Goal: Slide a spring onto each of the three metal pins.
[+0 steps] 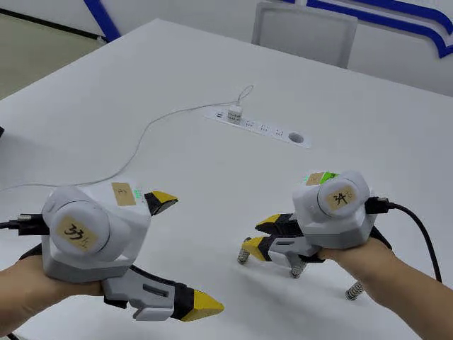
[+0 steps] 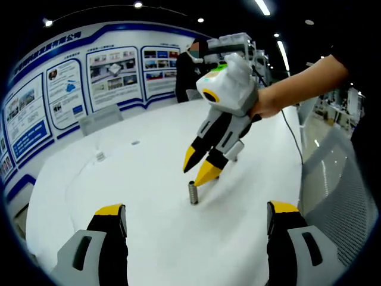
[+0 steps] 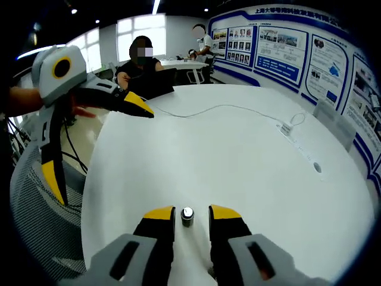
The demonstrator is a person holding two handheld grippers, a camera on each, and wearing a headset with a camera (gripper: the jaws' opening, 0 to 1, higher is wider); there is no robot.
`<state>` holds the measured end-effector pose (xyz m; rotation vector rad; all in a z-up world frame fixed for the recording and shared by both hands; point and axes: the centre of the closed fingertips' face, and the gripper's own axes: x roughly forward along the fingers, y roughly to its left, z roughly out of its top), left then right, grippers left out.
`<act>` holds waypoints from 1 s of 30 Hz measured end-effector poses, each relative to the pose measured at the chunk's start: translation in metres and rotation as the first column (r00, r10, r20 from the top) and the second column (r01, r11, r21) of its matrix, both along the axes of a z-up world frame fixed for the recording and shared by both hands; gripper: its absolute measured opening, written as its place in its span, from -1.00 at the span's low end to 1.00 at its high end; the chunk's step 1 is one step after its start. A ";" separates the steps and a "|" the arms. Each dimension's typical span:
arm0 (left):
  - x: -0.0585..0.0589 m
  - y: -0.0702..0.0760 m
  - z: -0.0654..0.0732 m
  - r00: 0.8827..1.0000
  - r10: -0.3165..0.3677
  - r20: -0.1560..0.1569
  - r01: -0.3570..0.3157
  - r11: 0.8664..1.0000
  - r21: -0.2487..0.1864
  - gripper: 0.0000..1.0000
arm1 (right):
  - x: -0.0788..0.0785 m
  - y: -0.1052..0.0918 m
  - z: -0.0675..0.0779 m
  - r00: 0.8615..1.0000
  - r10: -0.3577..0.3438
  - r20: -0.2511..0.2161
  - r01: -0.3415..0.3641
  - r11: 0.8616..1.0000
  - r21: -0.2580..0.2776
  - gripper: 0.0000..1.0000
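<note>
— White counter (image 1: 212,170), mostly bare. What stands on it?

— Three coils, upright, close to the near edge on the right side. The first spring (image 1: 243,255) is furthest left, the second spring (image 1: 298,268) is half hidden under the right gripper (image 1: 253,237), and the third spring (image 1: 354,290) is beside the person's wrist. Whether pins run inside them I cannot tell.

— And the fingers?

— In the right gripper view the yellow-tipped fingers (image 3: 159,214) are a little apart, one on each side of the first spring, with a thin gap on both sides. They pinch nothing. The left gripper (image 1: 185,253) is held above the near edge at the left, well apart from the springs, its fingers spread wide and empty.

— Anything in the way?

— The right gripper's own body and the hand holding it cover part of the second spring. A black cable (image 1: 417,230) trails from that gripper toward the right edge.

— Farther back?

— A power strip (image 1: 262,129) lies flat in the middle of the counter with a white plug (image 1: 234,112) in it. A thin cable (image 1: 141,138) runs from there to the left edge. A chair (image 1: 304,32) stands at the far edge.
</note>
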<state>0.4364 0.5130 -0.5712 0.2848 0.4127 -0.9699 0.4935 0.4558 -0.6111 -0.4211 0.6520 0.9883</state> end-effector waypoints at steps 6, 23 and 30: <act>0.006 0.001 0.013 1.000 0.015 0.022 -0.015 1.000 -0.016 1.00 | 0.000 -0.011 0.023 0.998 -0.054 0.040 0.053 0.998 0.044 -0.45; 0.012 0.005 0.032 0.997 0.063 0.046 -0.061 0.997 -0.047 1.00 | -0.022 -0.091 0.085 0.961 -0.246 0.126 0.218 0.955 0.200 -0.33; 0.008 0.002 0.031 0.998 0.052 0.043 -0.051 0.998 -0.040 1.00 | -0.042 -0.121 0.085 0.930 -0.348 0.116 0.308 0.912 0.271 -0.29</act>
